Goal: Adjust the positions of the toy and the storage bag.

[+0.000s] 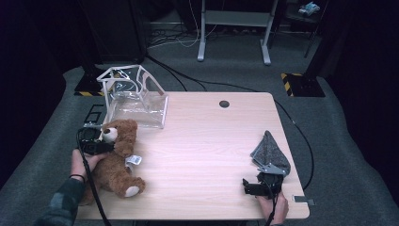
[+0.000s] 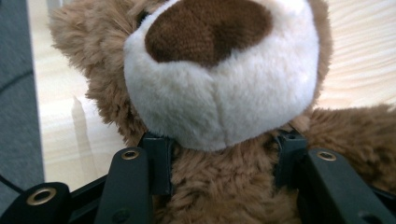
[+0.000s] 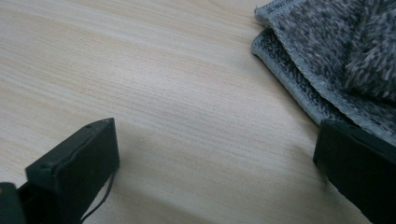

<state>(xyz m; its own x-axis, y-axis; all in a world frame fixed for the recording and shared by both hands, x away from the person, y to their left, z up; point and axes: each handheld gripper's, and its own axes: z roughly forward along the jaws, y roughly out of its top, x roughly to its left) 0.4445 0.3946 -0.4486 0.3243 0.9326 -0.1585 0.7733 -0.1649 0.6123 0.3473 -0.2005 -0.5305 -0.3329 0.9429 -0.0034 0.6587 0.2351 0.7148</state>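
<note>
High view: brown teddy bear [image 1: 115, 157] lying at the left edge of the desk [image 1: 207, 141], head close to the clear plastic bag [image 1: 136, 99]. Left hand-held gripper [image 1: 96, 143] right at the bear's neck. Right hand-held gripper [image 1: 256, 188] resting near the front right corner, just beside a grey cloth [image 1: 270, 150].

Left gripper view: big white snout of the teddy bear [image 2: 219, 88] up close. Left hand-held gripper [image 2: 219, 163] about half open, one jaw on each side of the fluffy neck, sunk in the fur. Firm squeeze or loose touch, hard to tell.

Right gripper view: right hand-held gripper [image 3: 215, 172] wide open, holding nothing, bare desk [image 3: 163, 84] between the jaws, grey cloth [image 3: 336, 60] beside one jaw.

Danger from here, at a guess: soft fur slipping out if lifted with a weak pinch, then bear flopping off the desk edge. Heavy body hanging from the neck, easy to swing and knock the bag.
</note>
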